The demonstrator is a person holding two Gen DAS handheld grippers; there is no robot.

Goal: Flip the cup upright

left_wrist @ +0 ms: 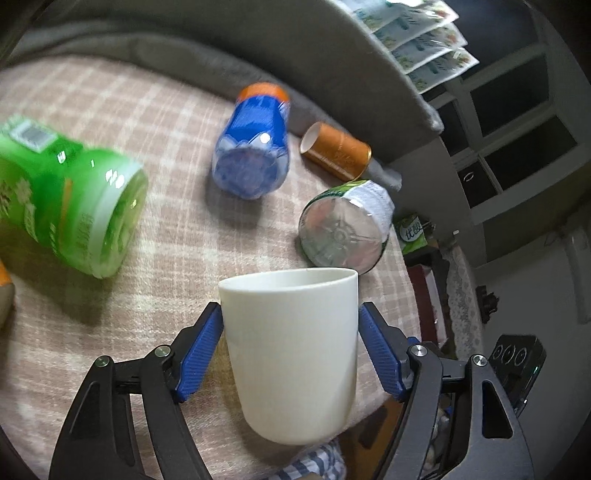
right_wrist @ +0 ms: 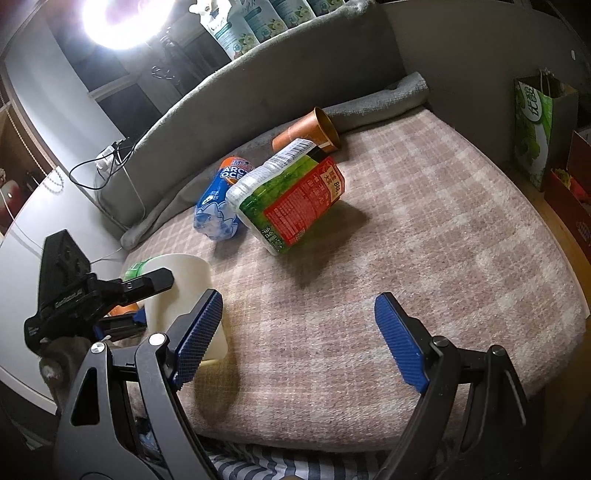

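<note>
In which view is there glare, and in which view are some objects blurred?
Right wrist view: strong glare from a lamp at the top left washes out that corner, and the green tea bottle throws a dark shadow on the checked blanket. Left wrist view: no glare, but the green bottle and blue bottle look smeared, while the white cup is sharp.

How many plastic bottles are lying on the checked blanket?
3 clearly: a green bottle at the left, a blue bottle in the middle, a green-and-red labelled bottle beyond the white cup. An orange-capped object at the left edge may be another.
</note>
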